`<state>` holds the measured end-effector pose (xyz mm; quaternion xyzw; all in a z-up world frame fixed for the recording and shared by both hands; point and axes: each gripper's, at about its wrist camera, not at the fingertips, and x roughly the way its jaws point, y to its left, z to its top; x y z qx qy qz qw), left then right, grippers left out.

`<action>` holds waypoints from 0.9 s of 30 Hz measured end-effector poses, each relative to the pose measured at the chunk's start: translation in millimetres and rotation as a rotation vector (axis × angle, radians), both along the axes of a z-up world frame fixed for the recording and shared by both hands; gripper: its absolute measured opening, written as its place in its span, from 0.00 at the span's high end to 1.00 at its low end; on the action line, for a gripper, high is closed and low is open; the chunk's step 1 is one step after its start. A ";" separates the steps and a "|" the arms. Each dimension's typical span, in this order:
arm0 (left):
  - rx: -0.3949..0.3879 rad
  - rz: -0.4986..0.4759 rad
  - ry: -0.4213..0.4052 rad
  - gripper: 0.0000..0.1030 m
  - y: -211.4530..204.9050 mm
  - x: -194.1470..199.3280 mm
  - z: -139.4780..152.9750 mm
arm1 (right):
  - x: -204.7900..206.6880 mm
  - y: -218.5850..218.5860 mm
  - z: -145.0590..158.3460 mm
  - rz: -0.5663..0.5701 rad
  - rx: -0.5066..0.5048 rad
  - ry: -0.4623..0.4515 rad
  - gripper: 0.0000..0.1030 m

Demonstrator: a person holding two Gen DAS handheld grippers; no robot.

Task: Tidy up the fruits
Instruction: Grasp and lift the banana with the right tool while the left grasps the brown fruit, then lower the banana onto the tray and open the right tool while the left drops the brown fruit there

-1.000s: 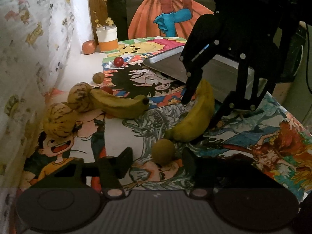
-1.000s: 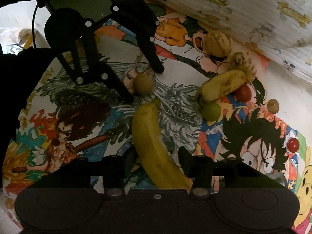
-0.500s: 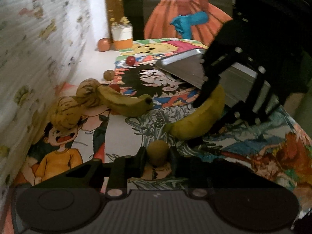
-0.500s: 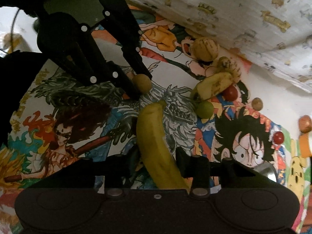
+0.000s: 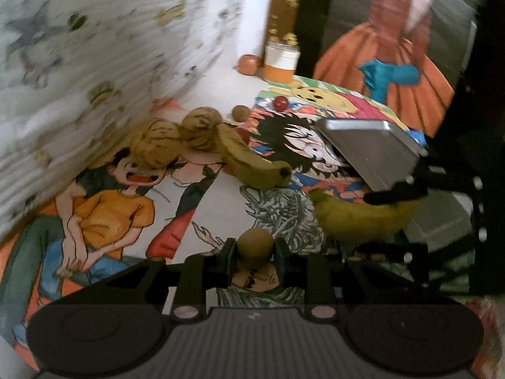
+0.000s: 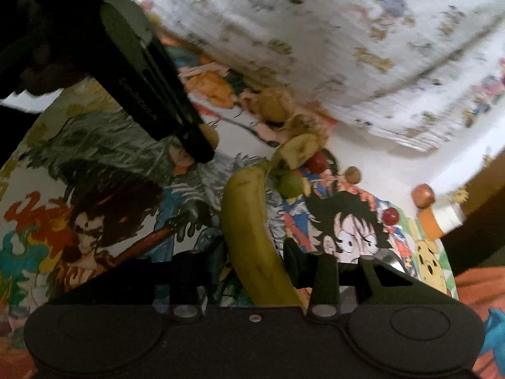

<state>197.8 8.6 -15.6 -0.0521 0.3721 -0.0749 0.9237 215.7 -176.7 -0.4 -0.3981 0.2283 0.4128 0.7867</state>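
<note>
My left gripper [image 5: 255,252] is shut on a small round olive-brown fruit [image 5: 255,246], low over the cartoon-print cloth [image 5: 113,214]. In the right wrist view its black fingers [image 6: 176,120] reach in from the upper left. My right gripper [image 6: 255,259] is shut on a yellow banana [image 6: 249,230], pads against both its sides, tip pointing at a green fruit [image 6: 290,186]. The left wrist view shows that banana [image 5: 353,218] at mid right. A second, spotted banana [image 5: 249,161] leans on two mottled brown fruits [image 5: 157,145].
A metal tray [image 5: 369,148] lies tilted at the right. Further back are a red cherry [image 5: 280,103], a small brown fruit [image 5: 240,112], an orange fruit [image 5: 247,64] and a white-and-orange cup [image 5: 281,60]. Patterned fabric [image 5: 79,72] walls off the left.
The left gripper's jaws closed onto the small round fruit and the wrist rolled. The right gripper turned and brought the banana closer to the green fruit.
</note>
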 end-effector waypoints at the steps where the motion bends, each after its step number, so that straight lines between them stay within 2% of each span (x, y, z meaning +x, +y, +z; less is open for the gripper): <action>1: -0.010 0.013 0.001 0.73 -0.2 1.4 0.5 | 1.2 -2.4 0.8 -0.029 0.023 0.000 0.62; 6: -0.036 0.045 -0.034 0.73 -7.7 4.7 7.7 | 8.5 -19.2 13.5 -0.164 0.145 -0.004 0.67; 12: -0.080 0.031 -0.056 0.73 -26.0 19.5 13.1 | 28.3 -43.6 16.6 -0.295 0.237 0.079 0.67; 20: -0.145 -0.003 -0.097 0.73 -51.9 51.2 20.1 | 72.3 -92.5 43.3 -0.525 0.371 0.126 0.67; 23: -0.155 -0.036 -0.119 0.73 -68.6 68.5 22.4 | 102.5 -116.7 46.2 -0.648 0.418 0.189 0.67; 27: -0.178 -0.110 -0.130 0.73 -98.6 94.3 20.2 | 141.6 -146.6 34.9 -0.819 0.467 0.320 0.67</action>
